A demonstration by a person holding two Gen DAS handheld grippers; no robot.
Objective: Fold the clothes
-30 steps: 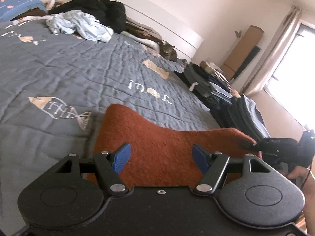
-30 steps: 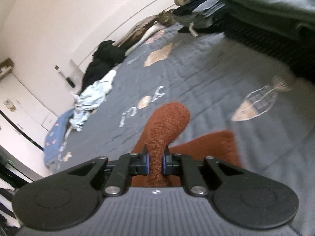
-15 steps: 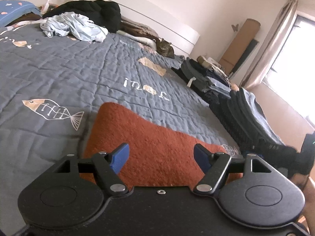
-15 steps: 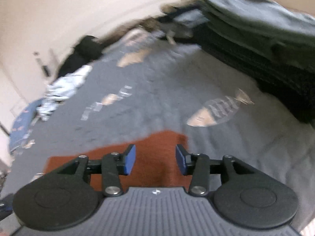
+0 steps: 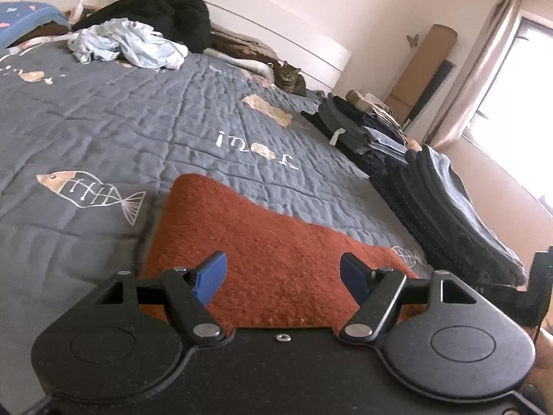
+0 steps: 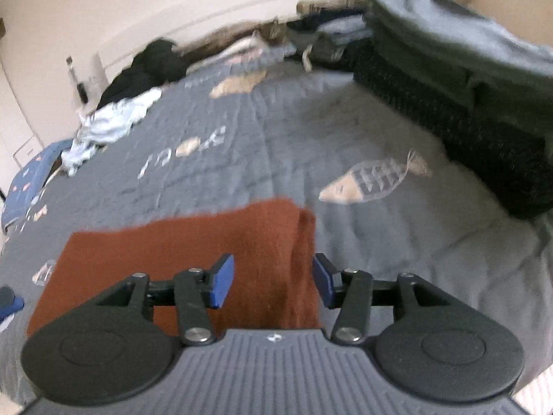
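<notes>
The right wrist view is smeared with blur; the rust-red fuzzy garment [image 5: 276,263] lies flat on the grey quilt [image 5: 103,121], near edge hidden behind left gripper [image 5: 283,278] and right gripper [image 6: 273,278], both spread, empty.

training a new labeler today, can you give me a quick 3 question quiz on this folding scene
1. True or false: the right gripper is clamped on the rust-coloured garment.
2. Multiple choice: what sits by the headboard in the left wrist view? A) a dog B) a tabby cat C) a laptop
3. Fill in: the crumpled pale blue clothing lies on the ____ quilt.

Key
1. False. Both it and the left gripper are open over the garment, which lies flat on the quilt.
2. B
3. grey
</notes>
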